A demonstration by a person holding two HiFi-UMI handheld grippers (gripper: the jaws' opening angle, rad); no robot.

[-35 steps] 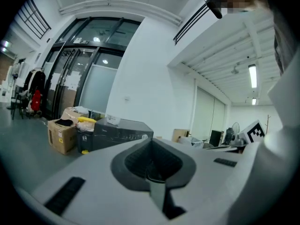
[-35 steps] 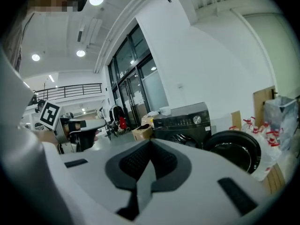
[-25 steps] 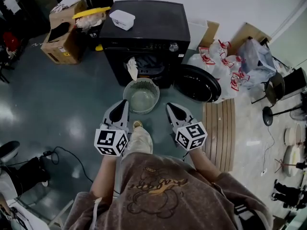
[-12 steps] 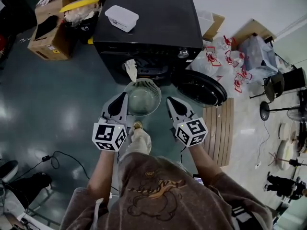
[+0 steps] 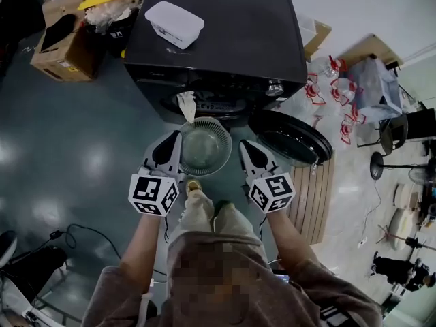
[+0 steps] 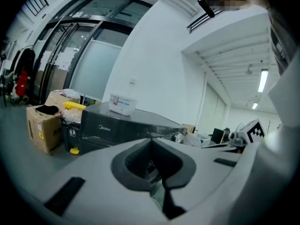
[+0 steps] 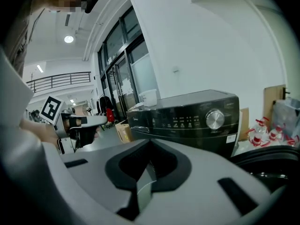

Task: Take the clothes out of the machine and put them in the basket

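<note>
Left claw (image 5: pixel 176 136) and right claw (image 5: pixel 243 144), shut, neared machine (image 5: pixel 225 39).

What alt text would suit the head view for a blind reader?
Seen from above, a person holds a left gripper and right gripper, both shut, either side of a round basket before a black washing machine. Its door stands open at right; a pale cloth dangles from the opening.

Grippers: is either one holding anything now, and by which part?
Nothing is held. The left gripper and the right gripper are both shut and empty, one on each side of the basket.
</note>
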